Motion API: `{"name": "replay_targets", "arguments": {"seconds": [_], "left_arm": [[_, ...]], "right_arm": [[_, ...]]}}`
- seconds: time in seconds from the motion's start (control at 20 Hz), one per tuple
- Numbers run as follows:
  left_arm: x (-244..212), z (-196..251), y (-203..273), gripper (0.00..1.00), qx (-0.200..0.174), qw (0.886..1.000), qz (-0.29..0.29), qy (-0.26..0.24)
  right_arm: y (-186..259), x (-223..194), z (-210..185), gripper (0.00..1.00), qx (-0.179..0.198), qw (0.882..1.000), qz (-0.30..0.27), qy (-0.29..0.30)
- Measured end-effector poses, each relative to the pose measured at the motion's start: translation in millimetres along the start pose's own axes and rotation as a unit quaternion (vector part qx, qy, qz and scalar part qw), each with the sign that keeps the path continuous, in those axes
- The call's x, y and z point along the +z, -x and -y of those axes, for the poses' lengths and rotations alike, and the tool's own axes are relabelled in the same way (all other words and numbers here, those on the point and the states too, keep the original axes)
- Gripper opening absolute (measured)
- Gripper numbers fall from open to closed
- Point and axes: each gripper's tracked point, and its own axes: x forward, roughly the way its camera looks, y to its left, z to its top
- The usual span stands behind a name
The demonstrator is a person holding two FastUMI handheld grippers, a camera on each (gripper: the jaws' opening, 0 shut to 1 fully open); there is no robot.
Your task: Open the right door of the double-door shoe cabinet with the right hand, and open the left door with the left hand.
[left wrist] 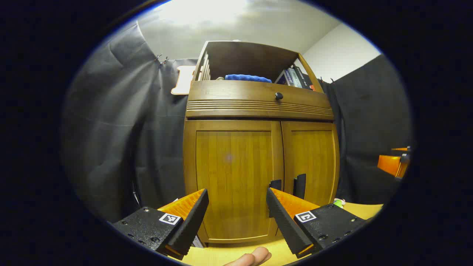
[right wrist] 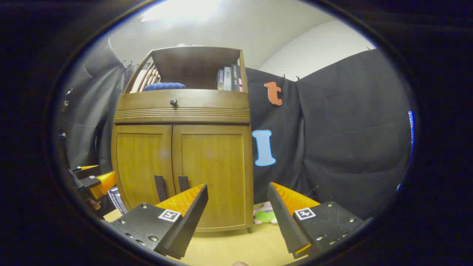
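Small green-pink plush toy (right wrist: pixel 265 215) behind wooden double-door shoe cabinet (right wrist: pixel 184 166): partly hidden by cab. corner and right gripper (right wrist: pixel 237 201) finger, shape unclear. Left gripper (right wrist: pixel 94 181) cut by pic edge in right gripper view. Book spines (left wrist: pixel 295 77) on top shelf too small to tell. Fingertip (left wrist: pixel 255 256) cut off at bottom.

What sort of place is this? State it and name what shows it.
Probably a staged recording booth, not a lived-in room. Dark cloth walls hang clipped behind a small wooden double-door shoe cabinet standing on a pale wooden tabletop, with books on its open top shelf and both grippers' fingers open before it.
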Motion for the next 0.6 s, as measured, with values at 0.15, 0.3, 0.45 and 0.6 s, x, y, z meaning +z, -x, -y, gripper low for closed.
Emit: {"name": "replay_targets", "arguments": {"seconds": [0.15, 0.3, 0.45, 0.6], "left_arm": [[5, -3, 4, 0.99, -0.008, 1.0, 0.006, 0.005], [12, -5, 6, 0.99, -0.008, 1.0, 0.019, 0.006], [11, -4, 5, 0.99, -0.021, 1.0, 0.014, 0.015], [8, 0, 5, 0.99, -0.041, 0.998, 0.002, 0.037]], "right_arm": [[-6, 0, -2, 0.95, 0.003, 1.0, 0.0, -0.011], [-8, 0, 1, 0.94, -0.002, 1.0, 0.001, -0.004], [-12, 2, 4, 0.96, -0.004, 1.0, 0.003, 0.005], [-16, 5, 5, 0.96, -0.002, 1.0, 0.011, 0.005]]}}
